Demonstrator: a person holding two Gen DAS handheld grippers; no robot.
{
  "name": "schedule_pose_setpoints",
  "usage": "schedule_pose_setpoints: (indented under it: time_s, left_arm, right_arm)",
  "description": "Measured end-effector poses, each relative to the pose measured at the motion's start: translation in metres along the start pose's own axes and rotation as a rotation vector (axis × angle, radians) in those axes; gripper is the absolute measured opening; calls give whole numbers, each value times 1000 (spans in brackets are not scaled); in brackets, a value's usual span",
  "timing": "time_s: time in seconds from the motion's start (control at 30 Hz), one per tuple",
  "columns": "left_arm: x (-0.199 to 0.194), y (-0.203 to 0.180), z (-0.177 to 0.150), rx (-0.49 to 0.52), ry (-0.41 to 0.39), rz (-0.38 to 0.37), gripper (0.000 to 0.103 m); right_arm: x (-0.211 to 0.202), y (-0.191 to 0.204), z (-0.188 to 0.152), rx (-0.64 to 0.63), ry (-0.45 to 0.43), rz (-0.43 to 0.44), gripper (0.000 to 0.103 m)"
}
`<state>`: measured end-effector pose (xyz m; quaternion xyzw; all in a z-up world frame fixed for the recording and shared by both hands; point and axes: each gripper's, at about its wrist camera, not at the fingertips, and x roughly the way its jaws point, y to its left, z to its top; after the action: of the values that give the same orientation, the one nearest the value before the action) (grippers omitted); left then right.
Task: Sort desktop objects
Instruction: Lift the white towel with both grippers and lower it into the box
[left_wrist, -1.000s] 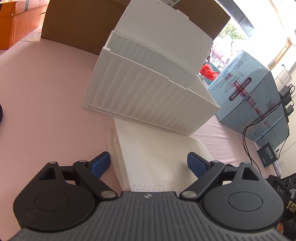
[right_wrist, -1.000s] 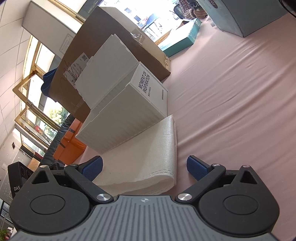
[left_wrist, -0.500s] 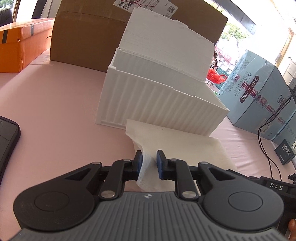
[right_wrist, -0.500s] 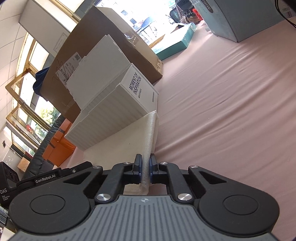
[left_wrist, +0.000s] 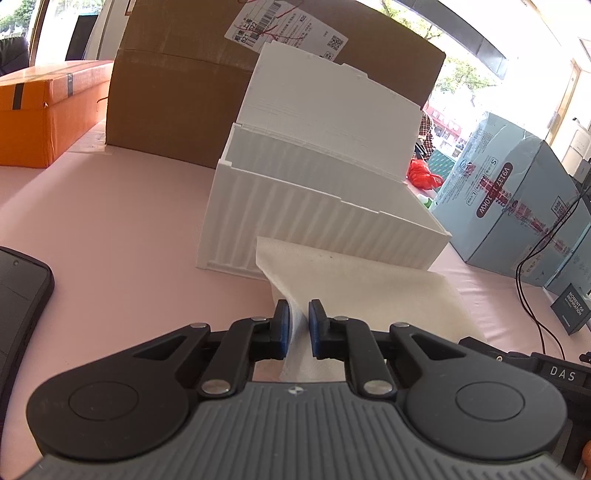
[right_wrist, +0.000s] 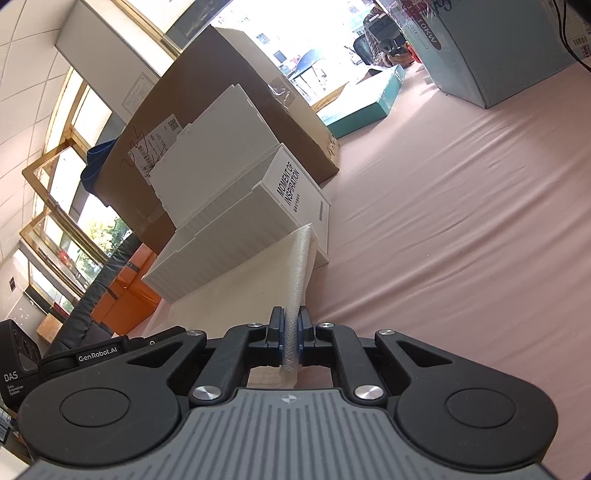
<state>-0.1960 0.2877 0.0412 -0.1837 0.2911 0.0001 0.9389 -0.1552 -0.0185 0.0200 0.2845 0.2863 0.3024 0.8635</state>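
A: What are the left tongs (left_wrist: 295, 319) doing?

B: They are pinching the near left corner of the stack of napkins (left_wrist: 369, 291), with the blue pads pressing on either side of the paper edge.

A: And the right tongs (right_wrist: 291, 330)?

B: They are nearly closed too, gripping the near right edge of the same stack of napkins (right_wrist: 258, 273). The left tongs are showing at the left of that view, beside the right ones.

A: Which way is the stack running?

B: Its long axis is running left to right, parallel with the front wall of the white organizer (left_wrist: 314, 225). The far edge is lying just beside that wall, possibly touching; I cannot tell which.

A: How is the stack looking?

B: It is looking white and soft, with a fine embossed dot texture along the folded edge. The pinched corners are standing up while the middle is sagging toward the pink desk (left_wrist: 110, 236).

A: What else is sitting around?

B: The organizer (right_wrist: 236, 229) is showing ribbed walls and stepped compartments, with black lettering on its right end. A brown cardboard box (left_wrist: 177, 92) is standing behind it, and an orange box (left_wrist: 44, 114) is sitting far left. A black phone (left_wrist: 18, 306) is lying at the left edge, and a pale blue carton (left_wrist: 509, 206) is standing on the right with black cables (left_wrist: 532, 280) trailing near it.
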Motion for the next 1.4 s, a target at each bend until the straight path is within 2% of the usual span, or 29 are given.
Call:
schedule_pose_setpoints:
  time_s: [0.23,0.33,0.47,0.53,0.6,0.93,1.17,1.3,1.4]
  left_arm:
    - [-30,-6,11,-6,-106,-76,10]
    - [-45,-17,18,39,-159,-49,10]
    - [-66,-28,28,82,-227,-60,10]
    - [-74,-34,36,99,-239,-58,10]
    - [-81,-39,46,114,-247,-62,10]
    - [-86,-45,106,120,-270,-37,10]
    - [-61,-54,140,105,-270,-19,10]
    - [-35,-50,153,95,-286,52,10]
    - [-12,-39,153,80,-224,77,10]
  right_arm:
    - [-12,8,4,-15,-54,56,6]
    - [-17,11,5,-22,-77,80,5]
    - [-24,15,8,-30,-108,112,5]
    - [-27,17,9,-34,-124,128,5]
    - [-28,43,28,-46,-136,145,5]
    - [-34,89,73,-112,-206,191,5]
    - [7,102,99,-129,-206,168,5]
    - [31,109,113,-138,-204,154,5]
    - [49,115,124,-145,-203,144,5]
